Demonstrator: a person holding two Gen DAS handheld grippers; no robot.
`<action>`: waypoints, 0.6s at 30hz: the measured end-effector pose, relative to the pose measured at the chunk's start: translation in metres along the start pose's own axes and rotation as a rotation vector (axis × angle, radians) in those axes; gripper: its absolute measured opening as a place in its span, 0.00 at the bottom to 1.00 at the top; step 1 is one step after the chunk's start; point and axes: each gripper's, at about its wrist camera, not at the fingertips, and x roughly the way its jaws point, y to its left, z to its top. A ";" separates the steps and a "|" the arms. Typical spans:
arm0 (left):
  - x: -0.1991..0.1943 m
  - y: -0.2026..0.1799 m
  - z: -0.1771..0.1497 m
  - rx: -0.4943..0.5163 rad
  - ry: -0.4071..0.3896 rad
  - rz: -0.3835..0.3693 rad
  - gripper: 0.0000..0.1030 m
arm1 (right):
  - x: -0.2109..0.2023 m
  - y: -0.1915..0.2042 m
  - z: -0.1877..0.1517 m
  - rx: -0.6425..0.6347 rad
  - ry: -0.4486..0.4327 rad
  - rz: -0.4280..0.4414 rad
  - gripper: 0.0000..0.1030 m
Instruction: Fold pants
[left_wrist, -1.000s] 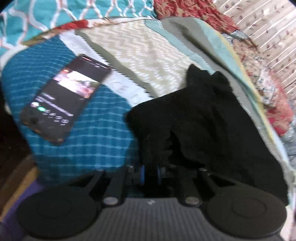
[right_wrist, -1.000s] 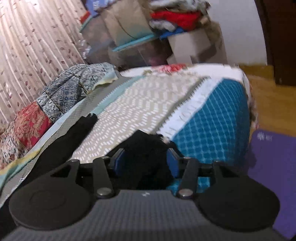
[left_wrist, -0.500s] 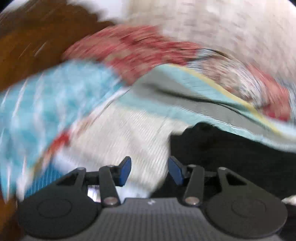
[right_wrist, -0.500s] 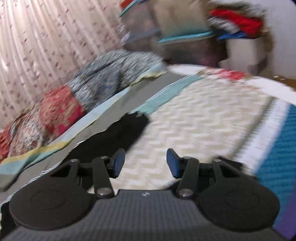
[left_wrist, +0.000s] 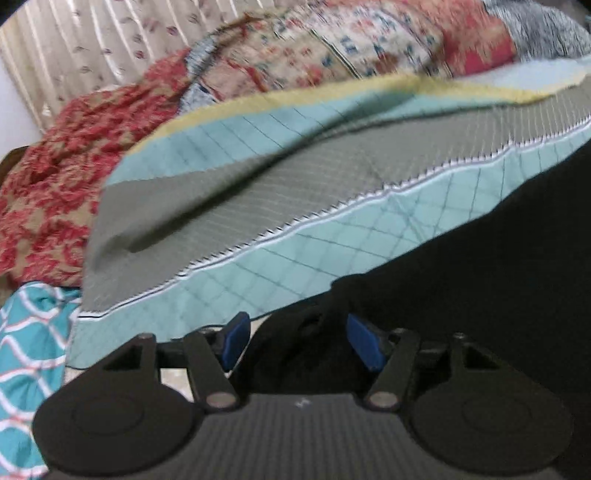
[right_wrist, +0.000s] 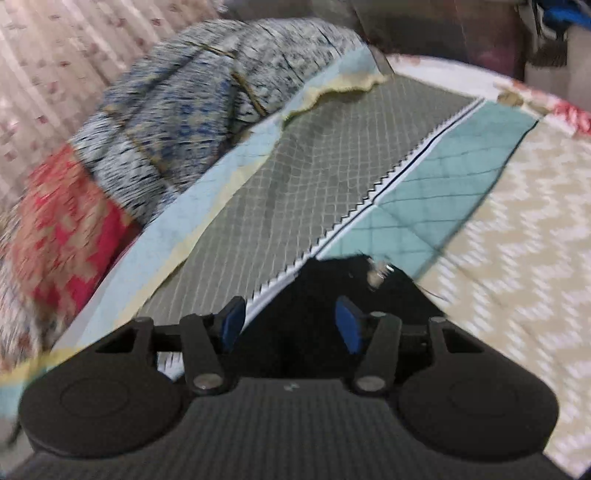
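The black pants (left_wrist: 480, 280) lie on the quilted bedspread and fill the lower right of the left wrist view. My left gripper (left_wrist: 295, 341) is open, and an edge of the black cloth lies between its blue pads. In the right wrist view a corner of the pants (right_wrist: 332, 291) with a small metal fastener (right_wrist: 378, 275) lies on the quilt. My right gripper (right_wrist: 290, 328) is open with this black corner between its blue pads.
The bedspread (left_wrist: 332, 236) has teal, grey and beige patterned panels (right_wrist: 517, 229). Rumpled red floral and blue-grey blankets (left_wrist: 55, 177) (right_wrist: 177, 110) are piled along the far side by a curtain (right_wrist: 55, 55). A teal patterned pillow (left_wrist: 26, 354) lies at the left.
Both grippers let go of the black cloth at the near bed edge, opened, and swung across to the far side of the pants. The phone has left the view.
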 end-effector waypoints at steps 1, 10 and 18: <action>0.006 -0.004 -0.001 0.015 0.009 -0.001 0.56 | 0.014 0.004 0.004 0.017 0.022 -0.027 0.60; -0.005 -0.006 -0.010 0.003 -0.031 0.001 0.10 | 0.050 0.039 -0.011 -0.188 0.035 -0.268 0.19; -0.097 0.006 -0.033 -0.094 -0.185 0.020 0.09 | -0.041 -0.006 -0.020 -0.066 -0.076 -0.052 0.11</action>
